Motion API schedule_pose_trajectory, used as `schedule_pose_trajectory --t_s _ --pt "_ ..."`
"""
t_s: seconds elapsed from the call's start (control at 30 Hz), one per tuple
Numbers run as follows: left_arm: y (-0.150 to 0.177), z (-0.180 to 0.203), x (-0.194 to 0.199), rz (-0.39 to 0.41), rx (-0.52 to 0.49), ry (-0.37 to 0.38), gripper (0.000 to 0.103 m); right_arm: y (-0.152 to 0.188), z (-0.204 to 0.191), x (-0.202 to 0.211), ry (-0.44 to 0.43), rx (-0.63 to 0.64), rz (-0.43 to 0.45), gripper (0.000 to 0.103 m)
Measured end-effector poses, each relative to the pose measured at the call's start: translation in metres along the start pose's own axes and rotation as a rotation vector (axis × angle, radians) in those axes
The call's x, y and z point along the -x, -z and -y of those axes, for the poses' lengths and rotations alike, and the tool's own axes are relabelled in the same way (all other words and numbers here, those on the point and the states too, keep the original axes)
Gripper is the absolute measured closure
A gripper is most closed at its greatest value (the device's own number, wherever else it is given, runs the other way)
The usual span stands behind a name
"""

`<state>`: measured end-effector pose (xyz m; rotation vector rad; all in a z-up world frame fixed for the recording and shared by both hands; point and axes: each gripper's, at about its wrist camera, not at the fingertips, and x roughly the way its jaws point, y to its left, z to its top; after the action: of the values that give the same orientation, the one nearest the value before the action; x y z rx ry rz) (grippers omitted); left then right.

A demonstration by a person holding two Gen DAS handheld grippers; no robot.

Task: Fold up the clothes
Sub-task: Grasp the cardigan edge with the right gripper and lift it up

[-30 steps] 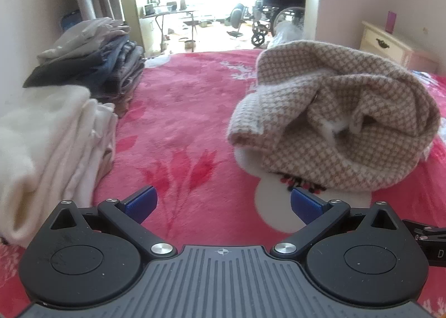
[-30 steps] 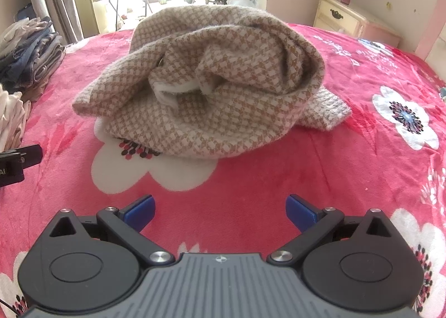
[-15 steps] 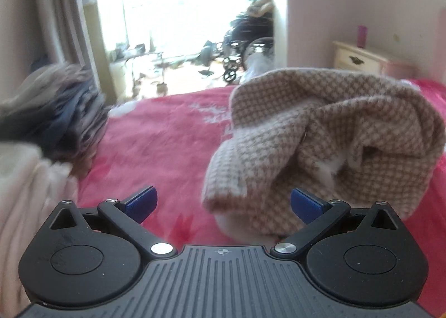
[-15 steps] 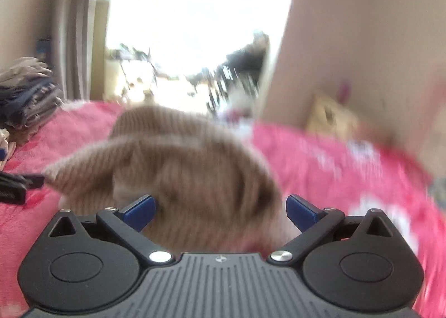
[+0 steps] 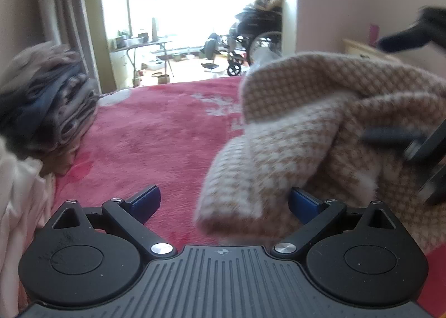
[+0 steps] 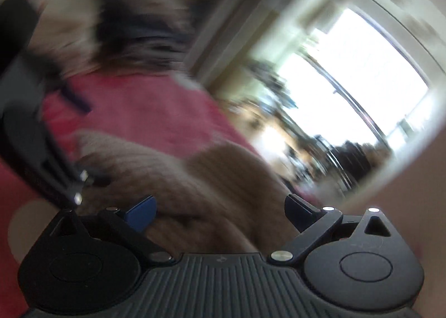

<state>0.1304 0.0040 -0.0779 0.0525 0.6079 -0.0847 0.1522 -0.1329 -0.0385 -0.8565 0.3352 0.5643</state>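
Bed covered with a red floral blanket (image 5: 156, 134), fuzzy surface, white flower print near upper centre. Beige-and-white checked knit garment (image 5: 315, 128) lies bunched on the blanket, filling the right half of the left wrist view; one rolled end reaches down to lower centre, between the left gripper (image 5: 224, 202) fingers, nearer the right blue pad. Left gripper fingers wide apart, not pinching the cloth.

Left edge of the frame: stack of folded dark and grey clothes (image 5: 47, 106) on the bed, white folded pile (image 5: 19, 201) below it at lower left. Upper centre: bright doorway with a small folding table (image 5: 145, 45) and a wheelchair (image 5: 251, 39) beyond. Curtain (image 5: 67, 11) upper left, pale wall upper right, cream nightstand (image 5: 359, 49) at right edge behind the garment.

Right gripper (image 6: 220, 213) view is heavily motion-blurred and tilted: fingers apart, knit garment just ahead of and between them, red blanket mid-left, bright window upper right. Right gripper's dark body also shows blurred at the right edge of the left wrist view, over the garment.
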Motion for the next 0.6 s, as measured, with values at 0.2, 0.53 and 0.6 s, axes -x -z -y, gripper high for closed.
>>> schedule_pose_trajectory --t_s 0.2,0.53,0.6 --pt "0.001 -0.014 0.01 0.046 0.007 0.017 0.002 -0.006 -0.018 -0.039 -0.053 0.078 -0.025 0.003" --pt "-0.008 -0.037 0.033 0.115 0.113 0.072 0.0 -0.012 -0.015 -0.076 -0.089 -0.057 -0.078 0.08" --pt "-0.01 -0.039 0.037 0.123 0.129 0.095 0.0 -0.007 0.005 -0.044 -0.064 -0.169 -0.022 0.089"
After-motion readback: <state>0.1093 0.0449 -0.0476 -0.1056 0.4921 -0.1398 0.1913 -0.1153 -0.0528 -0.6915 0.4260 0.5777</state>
